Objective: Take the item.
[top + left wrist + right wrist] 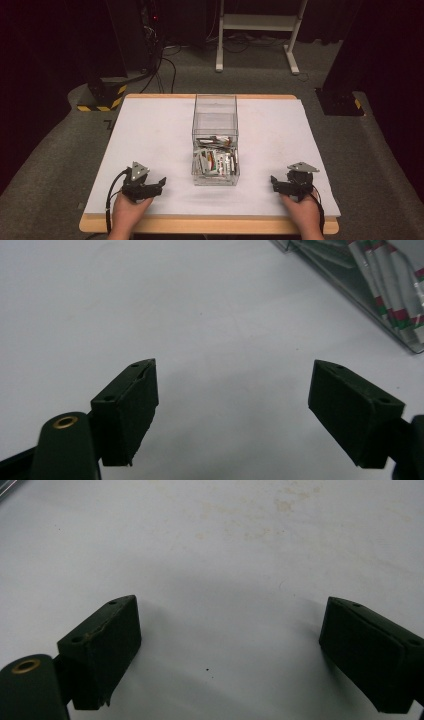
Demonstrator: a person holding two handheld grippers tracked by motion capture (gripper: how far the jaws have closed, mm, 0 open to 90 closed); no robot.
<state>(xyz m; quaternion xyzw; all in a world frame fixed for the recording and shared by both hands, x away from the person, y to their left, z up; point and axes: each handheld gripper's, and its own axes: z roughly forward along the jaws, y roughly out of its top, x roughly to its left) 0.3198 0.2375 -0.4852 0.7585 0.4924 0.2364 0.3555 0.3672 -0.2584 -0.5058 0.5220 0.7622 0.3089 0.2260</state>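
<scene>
A clear plastic box (215, 142) stands in the middle of the white table top, its near half holding several small packets (215, 160) with red and green stripes. My left gripper (159, 184) rests on the table near the front left, a little left of the box, open and empty. In the left gripper view the black jaws stand wide apart over bare white surface (230, 390), with the box corner and striped packets (390, 295) at upper right. My right gripper (274, 183) lies near the front right, open and empty. The right gripper view (230, 645) looks along wide jaws at bare surface.
The white sheet (150, 130) covers a wooden table whose edge (200, 225) runs along the front. Beyond the table are grey carpet, a yellow-black striped base (102, 97) at far left, cables and a white frame's legs (260, 35).
</scene>
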